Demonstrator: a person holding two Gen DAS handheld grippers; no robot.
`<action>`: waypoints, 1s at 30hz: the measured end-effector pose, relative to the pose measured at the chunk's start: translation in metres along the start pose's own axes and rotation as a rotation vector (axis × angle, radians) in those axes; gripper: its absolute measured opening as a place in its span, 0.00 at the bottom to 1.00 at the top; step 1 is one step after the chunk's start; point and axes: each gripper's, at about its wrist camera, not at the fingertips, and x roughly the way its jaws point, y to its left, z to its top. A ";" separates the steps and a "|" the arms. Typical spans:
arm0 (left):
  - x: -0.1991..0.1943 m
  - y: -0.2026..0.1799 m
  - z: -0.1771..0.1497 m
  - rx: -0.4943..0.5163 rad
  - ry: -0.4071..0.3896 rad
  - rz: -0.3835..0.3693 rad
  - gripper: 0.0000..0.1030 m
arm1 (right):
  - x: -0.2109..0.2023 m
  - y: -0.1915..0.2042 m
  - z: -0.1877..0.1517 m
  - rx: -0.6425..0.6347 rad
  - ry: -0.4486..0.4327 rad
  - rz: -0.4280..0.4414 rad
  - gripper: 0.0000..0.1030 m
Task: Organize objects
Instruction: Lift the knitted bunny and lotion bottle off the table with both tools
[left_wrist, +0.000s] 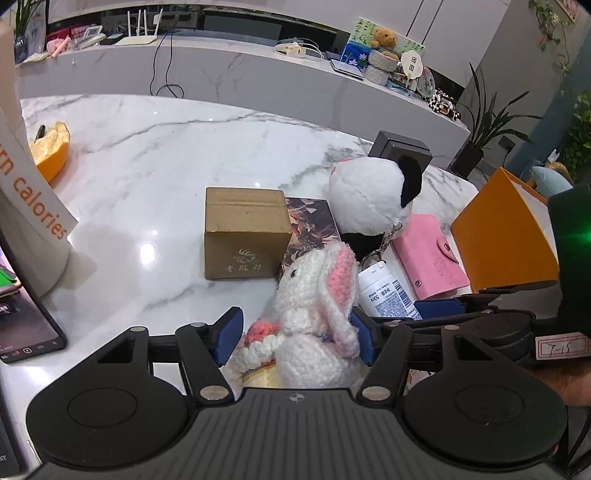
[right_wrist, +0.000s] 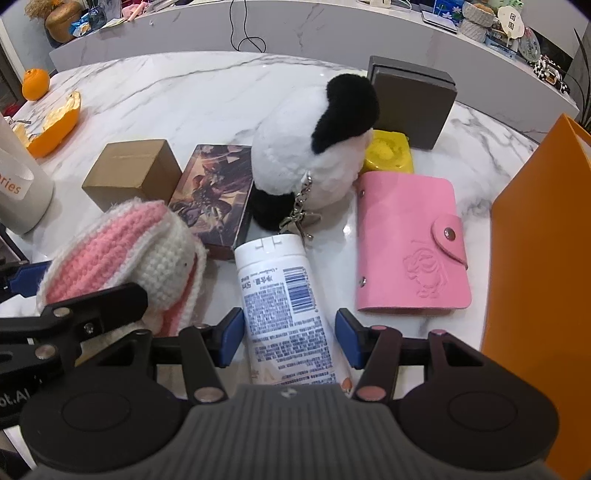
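My left gripper (left_wrist: 295, 334) is open around a white and pink crochet rabbit (left_wrist: 317, 317), which stands between the blue pads; it also shows in the right wrist view (right_wrist: 147, 251). My right gripper (right_wrist: 290, 338) is open around a white tube with a barcode (right_wrist: 284, 299), lying on the marble table (right_wrist: 184, 96); a gap shows at the right pad. The tube also shows in the left wrist view (left_wrist: 384, 291). A panda plush (right_wrist: 314, 147) with a keychain sits behind the tube.
A brown cardboard box (left_wrist: 245, 232), a patterned box (right_wrist: 214, 192), a pink card wallet (right_wrist: 406, 243), a yellow case (right_wrist: 389, 153) and a dark box (right_wrist: 413, 99) crowd the table. An orange bag (right_wrist: 543, 277) stands at right. Orange peel (right_wrist: 55, 125) and a white cup (left_wrist: 29, 206) lie left.
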 end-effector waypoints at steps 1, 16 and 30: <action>0.001 0.001 0.000 -0.004 0.001 -0.002 0.73 | 0.000 -0.001 0.000 0.000 -0.001 0.000 0.55; 0.006 0.000 -0.003 -0.008 0.002 -0.012 0.73 | 0.000 -0.009 0.001 0.008 0.017 -0.006 0.53; -0.003 0.000 -0.006 0.009 0.012 -0.029 0.57 | -0.010 -0.009 0.002 0.020 -0.002 0.011 0.52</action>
